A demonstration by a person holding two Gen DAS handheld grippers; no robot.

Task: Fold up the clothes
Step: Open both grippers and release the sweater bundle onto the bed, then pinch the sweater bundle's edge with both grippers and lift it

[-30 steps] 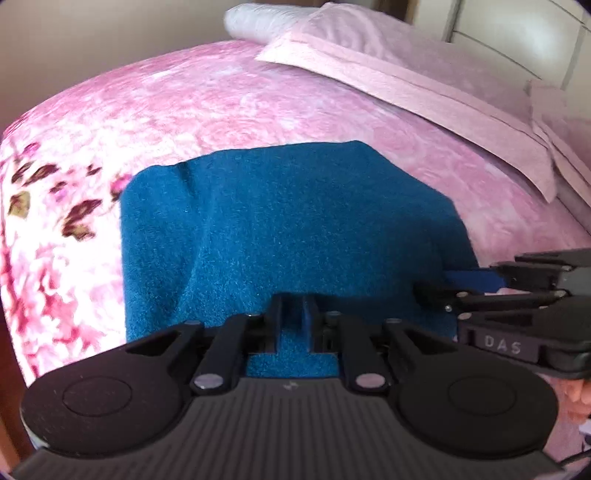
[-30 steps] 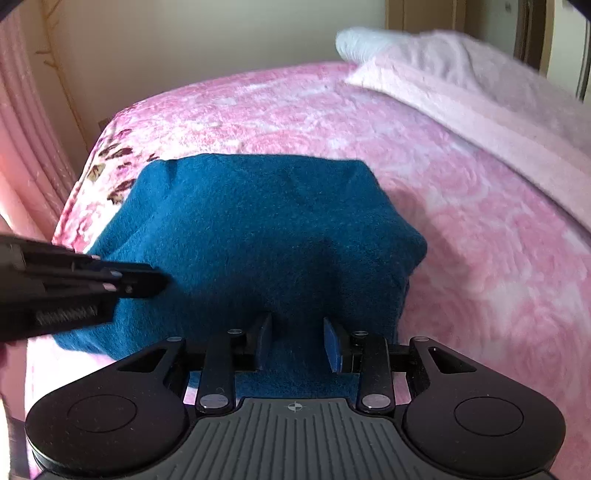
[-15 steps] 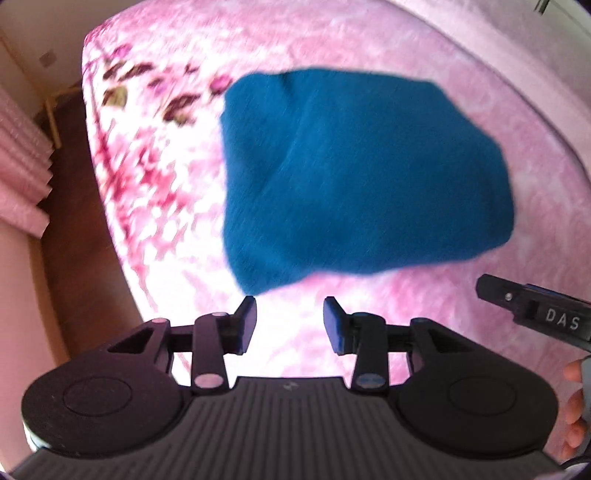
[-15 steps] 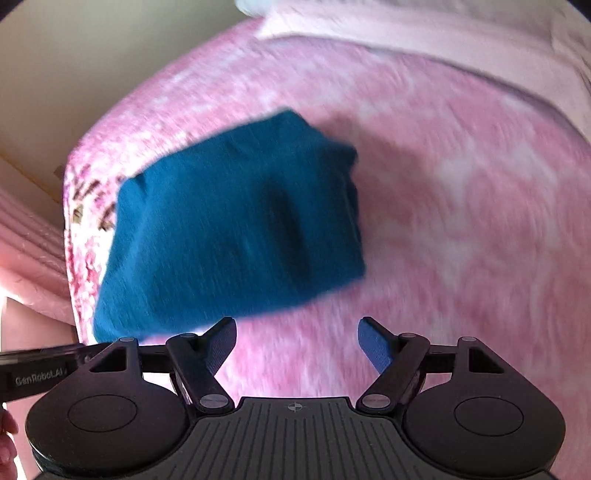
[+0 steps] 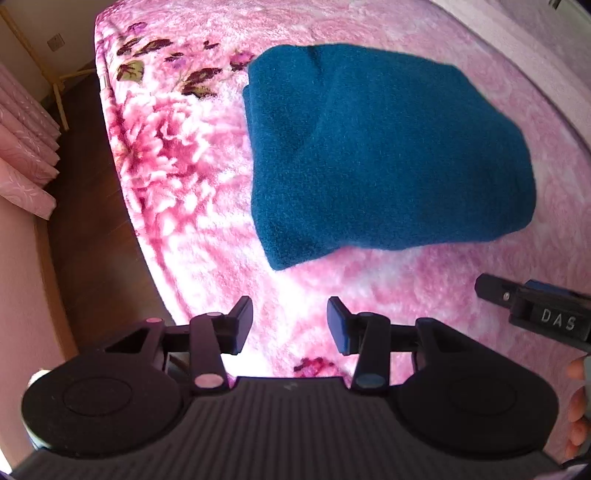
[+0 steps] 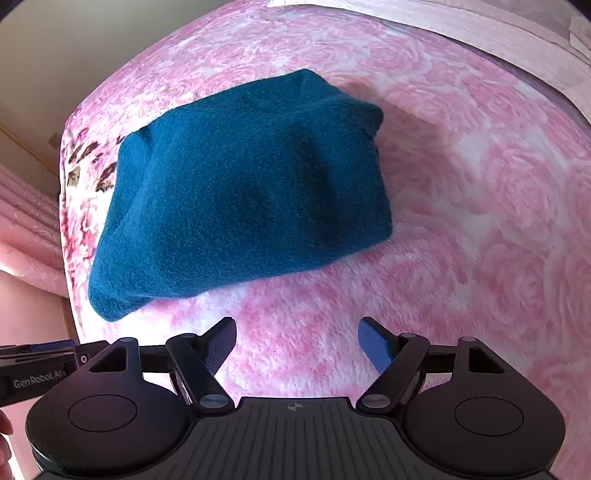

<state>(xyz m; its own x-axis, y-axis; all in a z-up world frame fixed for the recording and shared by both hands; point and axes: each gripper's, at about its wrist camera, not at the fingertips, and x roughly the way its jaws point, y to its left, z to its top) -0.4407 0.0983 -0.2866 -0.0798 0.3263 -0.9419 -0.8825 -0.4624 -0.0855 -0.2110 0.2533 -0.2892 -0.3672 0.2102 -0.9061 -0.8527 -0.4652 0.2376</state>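
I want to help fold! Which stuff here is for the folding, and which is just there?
For the folding:
blue fleece garment, lying folded on the bed
left hand-held gripper, open
right hand-held gripper, open

Just there:
pink floral blanket
pink curtain
pink pillow edge

Open bedspread (image 6: pixel 480 221) rings the folded garment (image 6: pixel 240 206); pillows (image 6: pixel 480 26) probably bound the far edge.

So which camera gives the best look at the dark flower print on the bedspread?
The left wrist view: the dark flower print shows whole, left of the blue garment. The right wrist view shows only a small, distorted patch at the bedspread's edge.
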